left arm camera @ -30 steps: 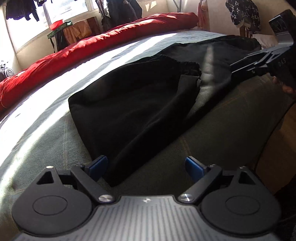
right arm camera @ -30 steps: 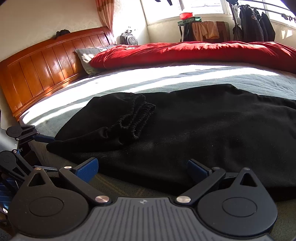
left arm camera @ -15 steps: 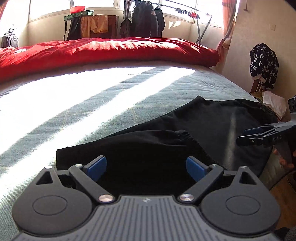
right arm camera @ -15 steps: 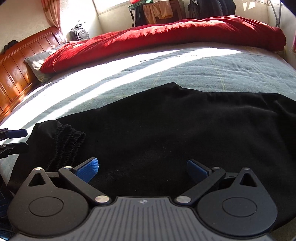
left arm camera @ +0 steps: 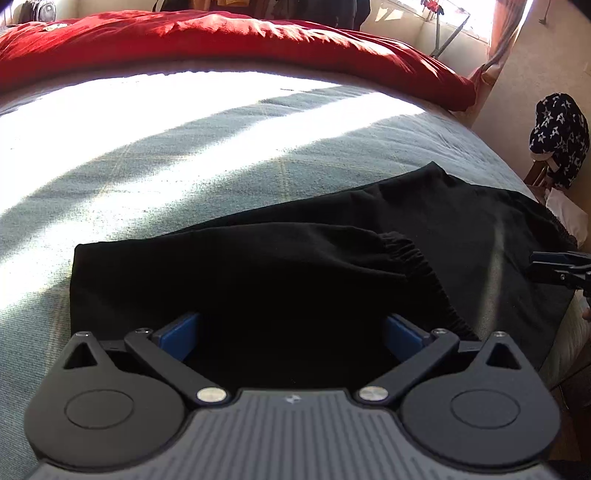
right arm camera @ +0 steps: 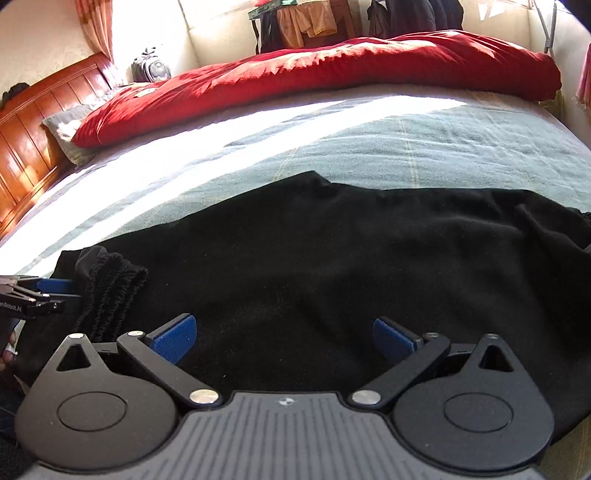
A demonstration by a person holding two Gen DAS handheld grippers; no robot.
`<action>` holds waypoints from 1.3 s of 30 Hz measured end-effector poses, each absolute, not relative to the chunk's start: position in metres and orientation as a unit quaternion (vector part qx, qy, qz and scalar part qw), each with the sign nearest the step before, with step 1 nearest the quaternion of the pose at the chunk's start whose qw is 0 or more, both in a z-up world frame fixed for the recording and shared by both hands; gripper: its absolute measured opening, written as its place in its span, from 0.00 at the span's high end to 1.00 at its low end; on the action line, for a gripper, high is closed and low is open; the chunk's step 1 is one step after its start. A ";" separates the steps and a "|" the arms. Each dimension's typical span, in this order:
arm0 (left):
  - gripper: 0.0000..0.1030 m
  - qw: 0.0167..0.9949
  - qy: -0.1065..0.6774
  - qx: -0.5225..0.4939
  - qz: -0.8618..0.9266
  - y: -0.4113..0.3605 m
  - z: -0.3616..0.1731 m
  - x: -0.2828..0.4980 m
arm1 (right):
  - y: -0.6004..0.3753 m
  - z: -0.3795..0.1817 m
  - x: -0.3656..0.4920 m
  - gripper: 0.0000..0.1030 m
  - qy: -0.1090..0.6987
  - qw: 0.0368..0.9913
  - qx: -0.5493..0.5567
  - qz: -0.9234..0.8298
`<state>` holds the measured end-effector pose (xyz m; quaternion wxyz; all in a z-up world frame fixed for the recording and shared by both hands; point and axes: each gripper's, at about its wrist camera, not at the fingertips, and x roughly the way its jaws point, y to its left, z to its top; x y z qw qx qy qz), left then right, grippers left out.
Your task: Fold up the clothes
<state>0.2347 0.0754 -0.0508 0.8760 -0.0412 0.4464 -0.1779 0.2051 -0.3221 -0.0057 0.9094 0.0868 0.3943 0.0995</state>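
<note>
While both wrist views look across the same bed (right arm camera: 369,155), each shows something the other lacks. The right wrist view takes in the wooden headboard (right arm camera: 33,122) at far left, a grey pillow (right arm camera: 70,129), a backpack (right arm camera: 149,68) and orange clothes (right arm camera: 306,20) hung by the window. The left wrist view shows instead a star-patterned garment (left arm camera: 559,136) at far right, beside the wall.

The black trousers (right arm camera: 332,266) lie along the near edge of the bed, their long axis running left to right. One end is folded over onto the rest, and its gathered elastic cuff (left arm camera: 417,258) points right in the left wrist view; in the right wrist view the cuff sits at the left end of the cloth.

The left claw (left arm camera: 290,338) hovers over the folded end with its blue pads spread wide, holding nothing. The right claw (right arm camera: 284,338) is likewise spread wide over the middle of the trousers, empty. The red duvet (left arm camera: 221,40) lies heaped along the far side of the bed.

On the left claw's body at the left edge of the right wrist view, upside-down lettering partly reads "enRobot.AI".
</note>
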 end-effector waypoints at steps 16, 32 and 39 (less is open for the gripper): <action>0.01 0.877 0.431 -0.041 -0.206 0.052 -0.015 0.237 | -0.399 -0.004 0.215 0.00 0.364 0.918 0.154 0.021; 0.01 0.870 0.450 -0.093 -0.177 0.054 -0.044 0.245 | -0.408 -0.030 0.258 0.00 0.387 0.905 0.172 0.042; 0.01 0.885 0.431 -0.057 -0.164 0.044 -0.026 0.234 | -0.375 -0.005 0.268 0.00 0.378 0.906 0.151 0.112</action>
